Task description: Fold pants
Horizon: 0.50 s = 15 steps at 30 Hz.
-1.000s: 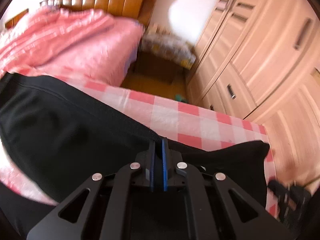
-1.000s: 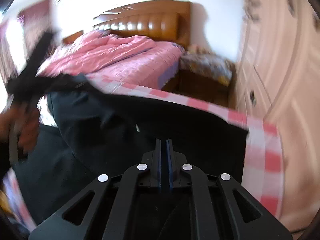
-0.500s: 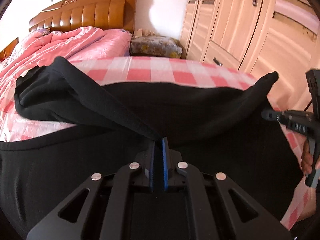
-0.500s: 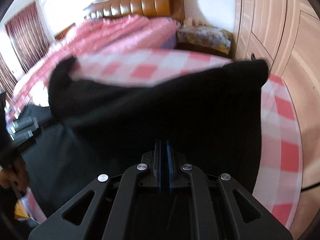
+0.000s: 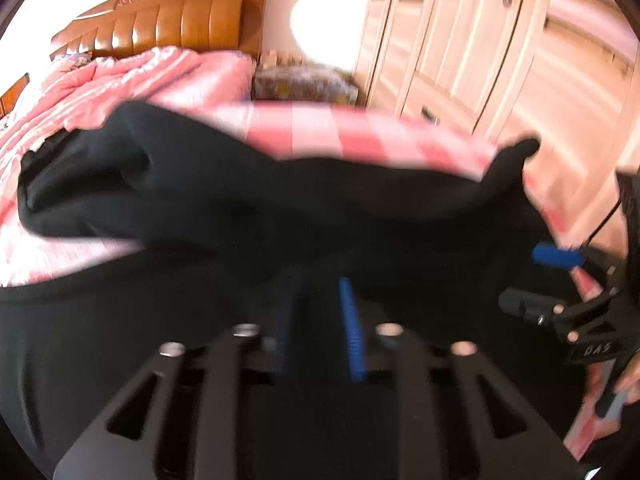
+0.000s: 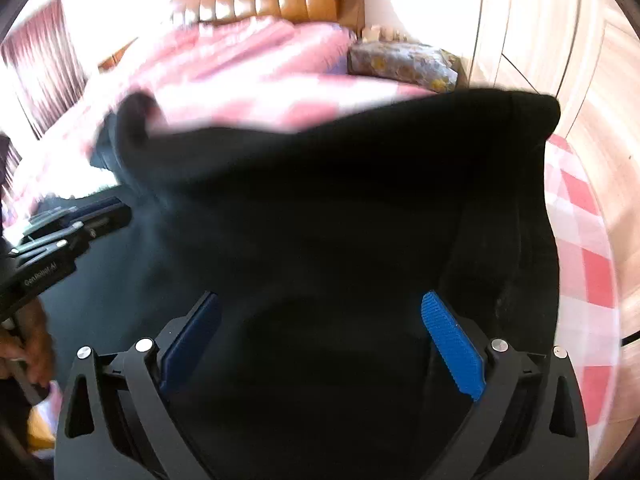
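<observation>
Black pants (image 5: 280, 216) lie on the pink checked sheet (image 5: 340, 128), their upper layer folded over toward me with its far edge rumpled. In the left wrist view my left gripper (image 5: 318, 284) hovers low over the cloth with its jaws opening; a gap shows between the blue pads (image 5: 352, 328), and they press on nothing. My right gripper (image 6: 320, 296) stands wide open over the pants (image 6: 340, 200), blue pads (image 6: 452, 344) far apart and only flat cloth beneath. Each gripper appears in the other's view: the right one (image 5: 532, 280) near the pants' right edge, the left one (image 6: 116, 214) at their left.
A wooden headboard (image 5: 168, 20) and a bunched pink quilt (image 5: 120, 80) lie beyond the pants. A nightstand under patterned cloth (image 5: 304, 84) stands beside the bed. Pale wardrobe doors (image 5: 500, 60) run along the right. A person's hand (image 6: 28, 344) holds the left gripper.
Both grippers were shut on the pants and carried the fold over, downward onto the sheet. Now both have let go: the right stands wide, the left is partly apart. The cloth has settled.
</observation>
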Available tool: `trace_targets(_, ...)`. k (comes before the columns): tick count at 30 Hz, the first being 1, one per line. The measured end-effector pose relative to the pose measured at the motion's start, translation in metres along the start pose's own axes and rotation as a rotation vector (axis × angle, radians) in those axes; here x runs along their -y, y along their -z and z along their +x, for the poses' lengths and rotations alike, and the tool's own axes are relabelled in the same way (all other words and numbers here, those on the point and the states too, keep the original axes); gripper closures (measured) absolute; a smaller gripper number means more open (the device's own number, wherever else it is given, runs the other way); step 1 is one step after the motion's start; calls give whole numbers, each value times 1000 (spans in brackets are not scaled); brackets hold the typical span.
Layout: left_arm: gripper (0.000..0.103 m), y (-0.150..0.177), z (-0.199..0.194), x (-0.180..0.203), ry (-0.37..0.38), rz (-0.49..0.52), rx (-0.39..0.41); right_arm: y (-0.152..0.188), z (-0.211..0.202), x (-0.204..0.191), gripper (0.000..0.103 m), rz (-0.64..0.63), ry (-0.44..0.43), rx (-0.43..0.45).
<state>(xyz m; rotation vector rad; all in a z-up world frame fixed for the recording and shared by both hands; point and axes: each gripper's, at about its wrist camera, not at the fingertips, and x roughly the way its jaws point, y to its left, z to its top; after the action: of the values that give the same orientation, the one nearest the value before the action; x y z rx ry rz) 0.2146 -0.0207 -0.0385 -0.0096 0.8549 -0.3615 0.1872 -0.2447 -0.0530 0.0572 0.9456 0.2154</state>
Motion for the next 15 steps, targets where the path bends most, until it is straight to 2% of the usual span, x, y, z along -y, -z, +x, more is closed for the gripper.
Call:
trace_targets(3,59,-31,-12,-19,59,-78,13,-35,-11,29,5,200,-101,38)
trace_targets(5,56,-47,-7,-21,53,-102,-3,-59,-8,41,5,301,-103,36)
trace_targets(6,56,-54,-2,-23,41,-118,-10,-76,1,50,5,369,-60,11)
trace_targets(9,55,-66,14,-23,31,-184,-67,-95,28,56,6,447,91,-59)
trace_targets(11,50,-68,17,-18,25,-206,-74,-95,39,54,27,449,162,-65)
trace_targets(13,33,-73,22,-17,4,-215,-96,-83,41,56,44,450,176,-53)
trace_targets(15,31,-76,29,-15,-3,-223,-117,-68,40,51,58,424,175,-12)
